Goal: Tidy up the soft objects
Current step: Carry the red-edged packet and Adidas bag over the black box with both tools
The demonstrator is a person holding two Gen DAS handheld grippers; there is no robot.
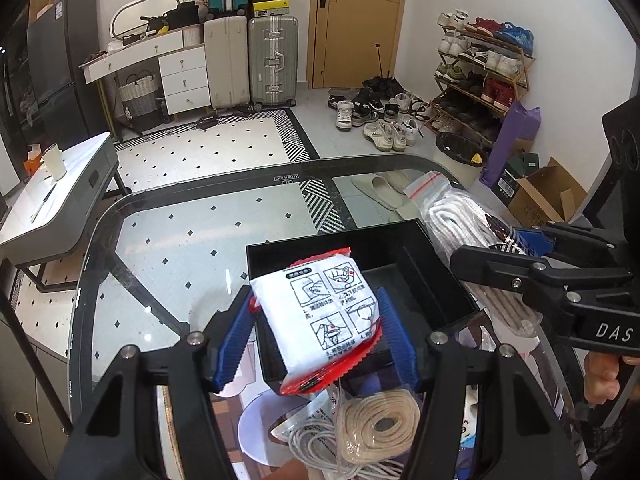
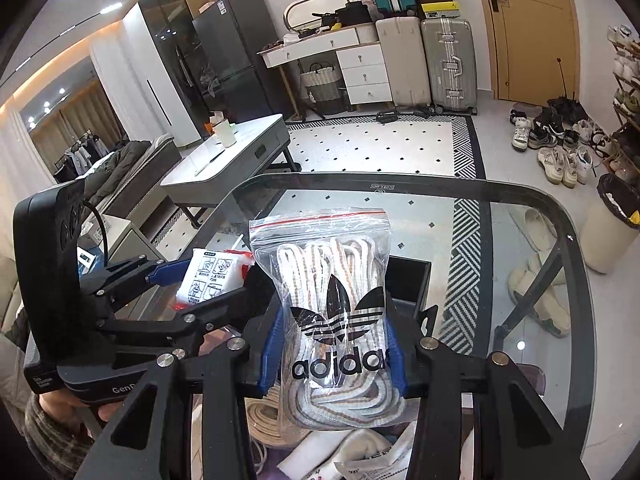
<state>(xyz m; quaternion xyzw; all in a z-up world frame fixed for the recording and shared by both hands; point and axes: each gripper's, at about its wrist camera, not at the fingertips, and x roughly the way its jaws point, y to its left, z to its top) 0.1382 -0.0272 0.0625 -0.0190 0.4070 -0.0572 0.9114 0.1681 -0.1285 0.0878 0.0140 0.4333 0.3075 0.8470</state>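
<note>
Packets fill both of your grippers. Your left gripper (image 1: 316, 332) has its blue pads clamped on a white sachet (image 1: 326, 316) with red edges and printed instruction panels, held tilted in the air above the near end of the open black box (image 1: 420, 276). Your right gripper (image 2: 332, 352) squeezes a clear zip bag of white laces (image 2: 334, 312) bearing an adidas logo, upright between narrow-set pads, above the glass table (image 2: 520, 264) with the box just behind it. Below your grippers, a coil of beige cord (image 1: 376, 428) and other bagged items lie on the table's near edge.
</note>
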